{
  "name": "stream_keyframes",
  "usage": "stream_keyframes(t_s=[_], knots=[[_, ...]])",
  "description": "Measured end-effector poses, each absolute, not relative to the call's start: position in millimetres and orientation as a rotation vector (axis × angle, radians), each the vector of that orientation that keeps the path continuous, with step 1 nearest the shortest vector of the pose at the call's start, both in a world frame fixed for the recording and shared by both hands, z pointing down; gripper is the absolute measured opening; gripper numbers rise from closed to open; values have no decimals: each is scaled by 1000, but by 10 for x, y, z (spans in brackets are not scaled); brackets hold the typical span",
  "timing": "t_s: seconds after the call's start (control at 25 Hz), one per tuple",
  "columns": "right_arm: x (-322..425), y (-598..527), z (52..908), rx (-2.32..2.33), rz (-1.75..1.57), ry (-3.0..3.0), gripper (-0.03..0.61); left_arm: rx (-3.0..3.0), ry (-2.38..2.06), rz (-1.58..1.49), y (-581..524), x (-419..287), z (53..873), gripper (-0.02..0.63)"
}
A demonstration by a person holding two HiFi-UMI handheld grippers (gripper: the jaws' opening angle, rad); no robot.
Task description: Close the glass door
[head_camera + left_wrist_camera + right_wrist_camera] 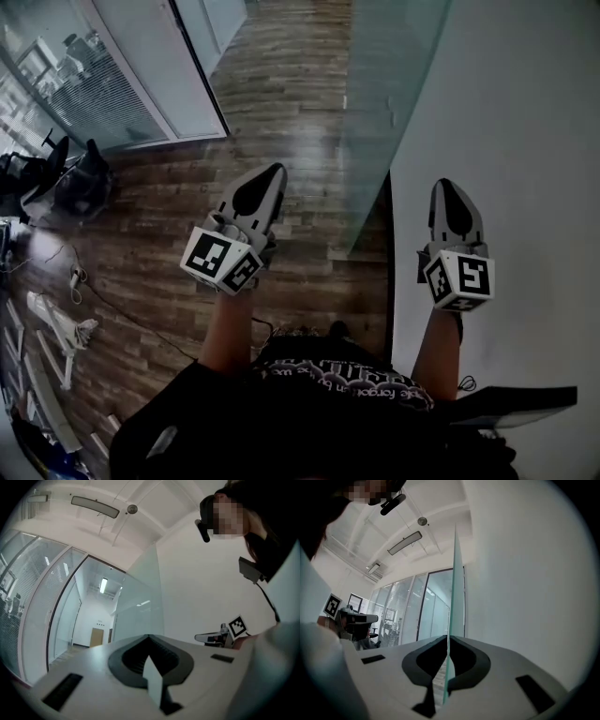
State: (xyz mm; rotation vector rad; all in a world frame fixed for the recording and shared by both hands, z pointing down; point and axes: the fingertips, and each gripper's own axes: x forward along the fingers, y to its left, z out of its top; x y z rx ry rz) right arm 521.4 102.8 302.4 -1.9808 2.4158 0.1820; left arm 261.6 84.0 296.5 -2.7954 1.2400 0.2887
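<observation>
Dim head view with glare on the wooden floor [298, 112]; the other views brighter, fisheye-warped, dark at the corners

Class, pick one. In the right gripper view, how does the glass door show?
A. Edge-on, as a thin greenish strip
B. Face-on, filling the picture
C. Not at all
A: the glass door runs as a narrow greenish strip up the middle of the view, beside the white wall.

We face the glass door [384, 122], one gripper on either side.
It stands beside the wall [525, 131] on our right; our left gripper [270, 176] hangs left of it over the floor [291, 94], our right gripper [448, 187] right of it before the wall; chairs [84, 178] sit far left by a partition [122, 84].
</observation>
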Motion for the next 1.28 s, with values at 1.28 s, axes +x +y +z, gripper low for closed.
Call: stream_keyframes(t_s=[1.28], knots=[[5444,-693,3416,-1956,81,2659,38,-2708,1364,273,-321,2248,2869,2]])
